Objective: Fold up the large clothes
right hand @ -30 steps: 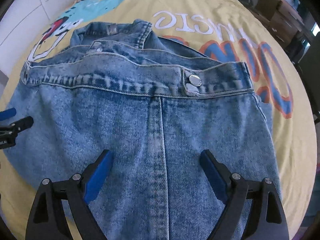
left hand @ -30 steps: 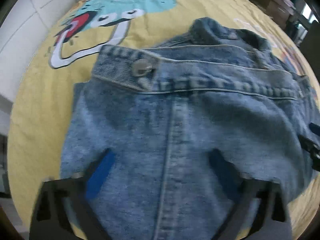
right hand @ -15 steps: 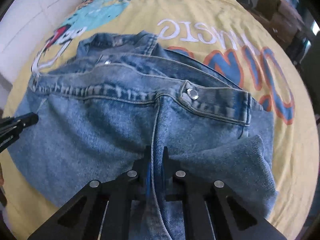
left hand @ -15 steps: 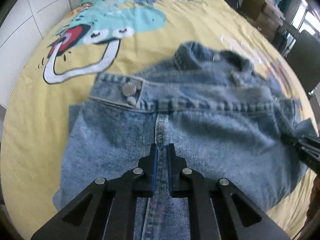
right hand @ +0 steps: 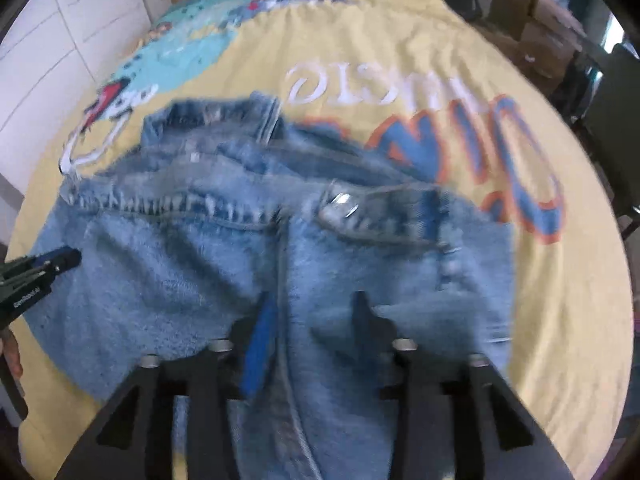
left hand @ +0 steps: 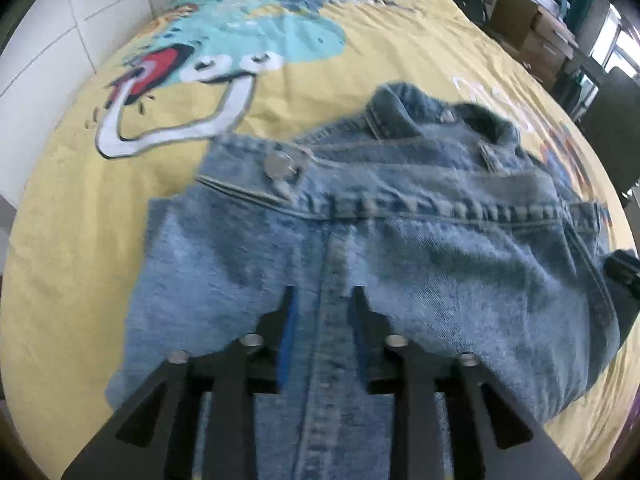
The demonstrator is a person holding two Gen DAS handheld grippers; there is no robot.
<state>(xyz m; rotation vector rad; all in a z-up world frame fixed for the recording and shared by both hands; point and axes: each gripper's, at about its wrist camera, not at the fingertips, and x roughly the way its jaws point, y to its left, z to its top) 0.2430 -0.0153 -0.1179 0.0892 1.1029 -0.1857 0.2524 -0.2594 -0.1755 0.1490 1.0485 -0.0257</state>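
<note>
A light-blue denim jacket (left hand: 440,248) lies folded on a yellow printed bedspread (left hand: 80,240), its buttoned waistband and collar on the far side. My left gripper (left hand: 322,292) points down at the jacket's left part. Its jaws are opening, with a raised seam of denim between the pads and a gap on both sides. My right gripper (right hand: 313,296) is over the right part of the jacket (right hand: 180,272). Its jaws are opening wider, with a seam ridge loose between them. Each gripper shows at the edge of the other's view: left gripper (right hand: 44,264), right gripper (left hand: 624,268).
The bedspread (right hand: 560,320) carries a cartoon print and large lettering beyond the jacket. White panelled wall (left hand: 60,40) runs along the left side of the bed. Cardboard boxes (left hand: 532,20) and a dark chair (left hand: 612,128) stand past the right edge.
Both grippers stood wide open a second ago, then pinched shut on the denim seams. Now both jaws have parted again, and the right one has lifted higher.
</note>
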